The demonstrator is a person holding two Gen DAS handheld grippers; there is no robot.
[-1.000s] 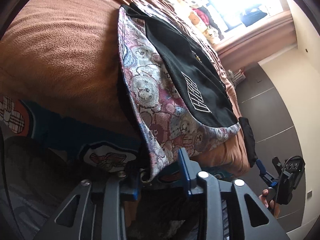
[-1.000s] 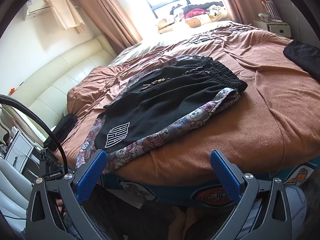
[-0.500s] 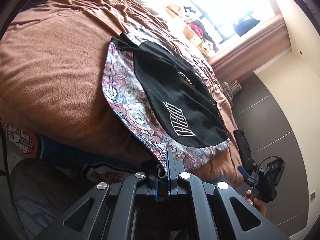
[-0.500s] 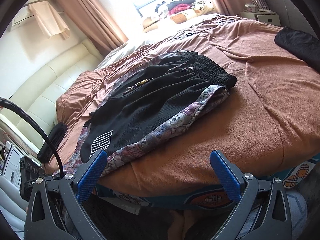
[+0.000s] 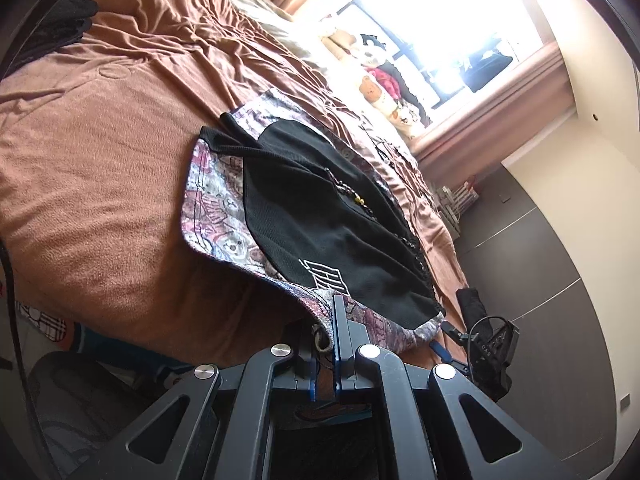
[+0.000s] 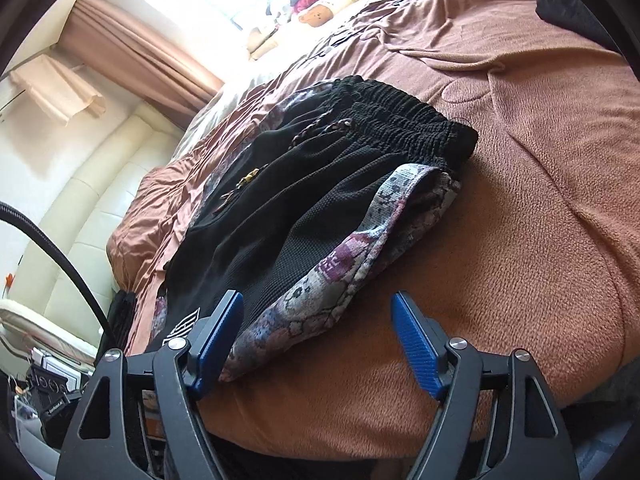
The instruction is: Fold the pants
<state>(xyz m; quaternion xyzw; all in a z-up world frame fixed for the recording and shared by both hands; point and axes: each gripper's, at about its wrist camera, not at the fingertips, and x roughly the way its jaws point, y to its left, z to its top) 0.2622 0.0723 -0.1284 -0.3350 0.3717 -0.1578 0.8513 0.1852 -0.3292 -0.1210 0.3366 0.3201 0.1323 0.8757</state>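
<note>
The pants point(image 5: 304, 216) are black shorts with pink-grey patterned side panels and a white logo, lying flat on the brown bed cover point(image 5: 100, 168). My left gripper point(image 5: 333, 320) is shut on the patterned hem of the near leg and lifts it a little off the bed edge. In the right wrist view the pants point(image 6: 320, 216) lie with the black elastic waistband point(image 6: 412, 128) at the far right. My right gripper point(image 6: 316, 320) is open, its jaws either side of the patterned side edge near the bed's front edge, holding nothing.
A black garment point(image 5: 60, 24) lies at the far corner of the bed. Stuffed toys point(image 5: 376, 88) sit under the bright window. A cream sofa point(image 6: 92, 208) stands beside the bed. The right gripper also shows in the left wrist view point(image 5: 448, 344).
My left gripper closed on the hem of the pants and raised it. My right gripper moved in toward the patterned side edge and its jaws narrowed, still open.
</note>
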